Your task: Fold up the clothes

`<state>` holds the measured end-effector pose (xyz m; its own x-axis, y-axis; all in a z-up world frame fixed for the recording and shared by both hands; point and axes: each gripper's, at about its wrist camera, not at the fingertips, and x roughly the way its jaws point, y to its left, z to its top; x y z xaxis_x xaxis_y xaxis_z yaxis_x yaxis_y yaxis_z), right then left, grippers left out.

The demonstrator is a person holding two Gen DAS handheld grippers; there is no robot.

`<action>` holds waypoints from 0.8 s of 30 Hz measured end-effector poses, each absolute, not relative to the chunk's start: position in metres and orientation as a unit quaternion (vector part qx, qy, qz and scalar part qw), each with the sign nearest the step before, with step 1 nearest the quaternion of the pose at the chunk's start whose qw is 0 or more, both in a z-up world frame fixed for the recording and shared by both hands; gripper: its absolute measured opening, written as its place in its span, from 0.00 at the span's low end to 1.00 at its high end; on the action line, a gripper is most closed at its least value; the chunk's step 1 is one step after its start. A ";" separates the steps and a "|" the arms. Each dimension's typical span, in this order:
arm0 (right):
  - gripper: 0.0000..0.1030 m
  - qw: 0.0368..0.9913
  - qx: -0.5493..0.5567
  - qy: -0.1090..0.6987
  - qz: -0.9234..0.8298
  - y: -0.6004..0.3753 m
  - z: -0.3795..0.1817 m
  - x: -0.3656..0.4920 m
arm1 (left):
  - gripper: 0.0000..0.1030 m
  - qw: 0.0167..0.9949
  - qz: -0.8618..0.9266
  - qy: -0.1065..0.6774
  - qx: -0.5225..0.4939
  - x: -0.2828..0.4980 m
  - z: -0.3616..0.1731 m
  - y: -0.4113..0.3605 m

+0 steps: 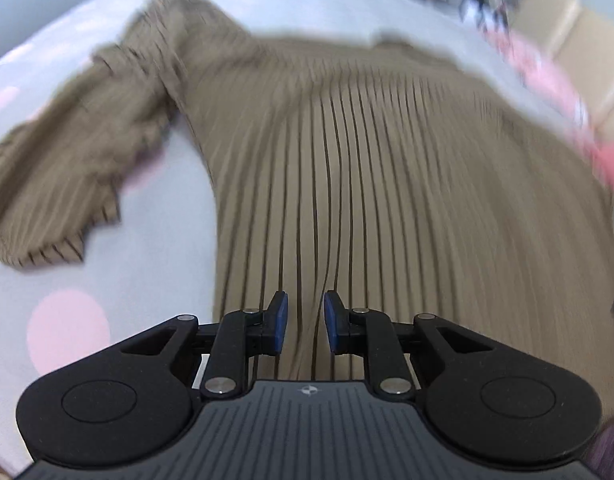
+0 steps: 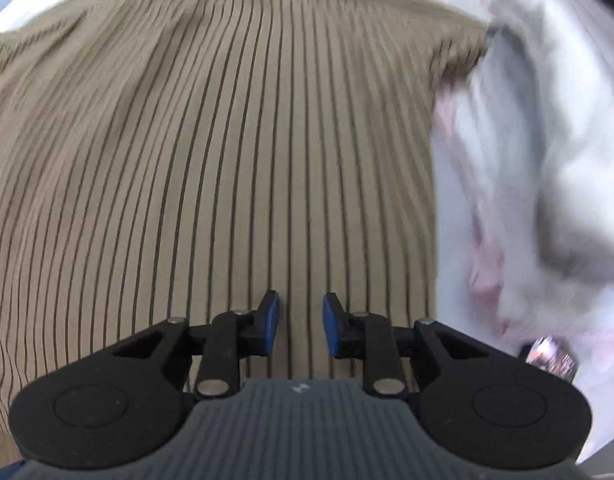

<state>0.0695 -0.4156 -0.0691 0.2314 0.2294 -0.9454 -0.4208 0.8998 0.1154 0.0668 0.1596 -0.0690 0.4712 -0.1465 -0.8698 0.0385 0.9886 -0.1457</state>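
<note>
A tan shirt with thin dark stripes [image 1: 367, 160] lies spread on a white cloth with pink dots [image 1: 159, 280]. One sleeve [image 1: 79, 152] lies crumpled out to the left. My left gripper [image 1: 306, 320] hovers over the shirt's lower part, open by a narrow gap, with nothing between its blue pads. In the right wrist view the same striped shirt [image 2: 227, 140] fills most of the picture. My right gripper [image 2: 301, 318] is above it, open a little wider, and holds nothing. Both views are blurred by motion.
A heap of white and pink clothes [image 2: 547, 160] lies right of the shirt. A small shiny object [image 2: 551, 356] sits at its lower edge. Pink cloth [image 1: 555, 92] and pale boxes [image 1: 579, 40] show at the far right in the left wrist view.
</note>
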 end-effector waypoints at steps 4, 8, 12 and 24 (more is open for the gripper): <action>0.29 0.746 -0.118 0.618 0.218 -0.422 -0.065 0.053 | 0.16 0.824 -0.069 0.562 -0.006 0.036 -0.084 0.152; 0.31 0.700 -0.143 0.662 0.227 -0.438 -0.069 0.019 | 0.16 0.797 -0.091 0.596 0.037 -0.001 -0.081 0.140; 0.36 0.649 -0.163 0.709 0.223 -0.448 -0.070 -0.002 | 0.16 0.746 -0.134 0.652 0.029 -0.027 -0.087 0.129; 0.35 0.733 -0.132 0.599 0.294 -0.408 -0.007 -0.041 | 0.16 0.814 -0.247 0.525 0.017 -0.040 -0.039 0.073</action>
<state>-0.0407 -0.4076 -0.0066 0.1099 0.2732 -0.9557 -0.5900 0.7917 0.1586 -0.0403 0.0729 -0.0391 0.3264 -0.3854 -0.8631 0.4203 0.8770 -0.2327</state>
